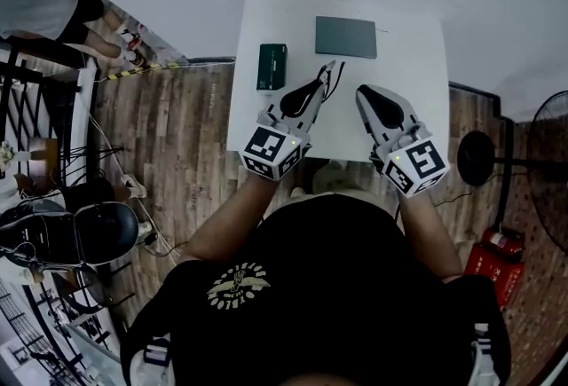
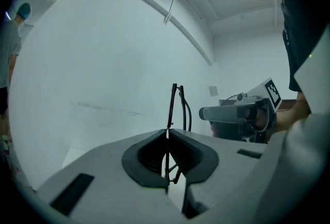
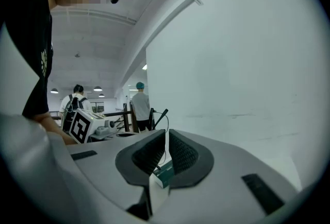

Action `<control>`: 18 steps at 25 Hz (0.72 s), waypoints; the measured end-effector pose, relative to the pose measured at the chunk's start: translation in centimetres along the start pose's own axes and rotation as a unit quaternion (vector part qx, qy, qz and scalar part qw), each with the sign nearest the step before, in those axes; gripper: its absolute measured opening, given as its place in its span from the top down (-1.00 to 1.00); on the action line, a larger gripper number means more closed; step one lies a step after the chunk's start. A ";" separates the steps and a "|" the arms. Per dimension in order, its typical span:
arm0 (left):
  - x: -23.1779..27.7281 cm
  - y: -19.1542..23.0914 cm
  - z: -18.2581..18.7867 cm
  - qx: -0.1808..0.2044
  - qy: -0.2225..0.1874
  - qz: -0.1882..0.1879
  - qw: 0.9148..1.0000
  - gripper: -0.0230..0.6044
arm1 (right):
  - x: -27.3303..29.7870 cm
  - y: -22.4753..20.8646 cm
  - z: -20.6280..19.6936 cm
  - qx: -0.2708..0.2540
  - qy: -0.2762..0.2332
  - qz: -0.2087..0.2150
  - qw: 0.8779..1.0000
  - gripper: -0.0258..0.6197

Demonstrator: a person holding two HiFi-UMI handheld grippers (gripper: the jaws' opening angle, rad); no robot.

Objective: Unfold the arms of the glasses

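My left gripper is shut on a pair of thin black glasses, lifted above the white table. In the left gripper view the folded frame stands upright out of the closed jaws. My right gripper hovers just to the right of it, shut, with nothing between its pads. In the right gripper view the left gripper shows at the left, with a black tip of the glasses sticking up beside it. The right gripper shows at the right of the left gripper view.
A dark green box lies on the table's left side and a flat grey case at its far edge. The box also shows below the right jaws. People stand by a railing in the background. A fan stands at the right.
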State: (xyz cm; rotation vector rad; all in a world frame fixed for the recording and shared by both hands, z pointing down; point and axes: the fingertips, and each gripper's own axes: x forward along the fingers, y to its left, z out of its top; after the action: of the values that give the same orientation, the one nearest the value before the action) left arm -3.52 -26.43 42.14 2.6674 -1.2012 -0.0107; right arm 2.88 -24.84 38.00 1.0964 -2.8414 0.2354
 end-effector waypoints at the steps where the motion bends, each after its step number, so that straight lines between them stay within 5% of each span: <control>1: -0.2 -0.2 0.0 0.002 0.000 -0.002 1.000 0.86 | 0.1 0.5 0.1 0.006 -0.003 0.010 1.000 0.88; 18: -3.6 -3.9 0.5 0.017 -0.006 -0.026 1.000 0.86 | -0.4 6.0 1.2 0.016 -0.016 0.058 0.998 0.76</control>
State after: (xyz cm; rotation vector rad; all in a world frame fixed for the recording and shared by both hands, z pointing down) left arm -3.06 -21.33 40.63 2.7302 -1.1463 -0.0156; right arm -0.93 -20.39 36.09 0.9495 -2.9437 0.2742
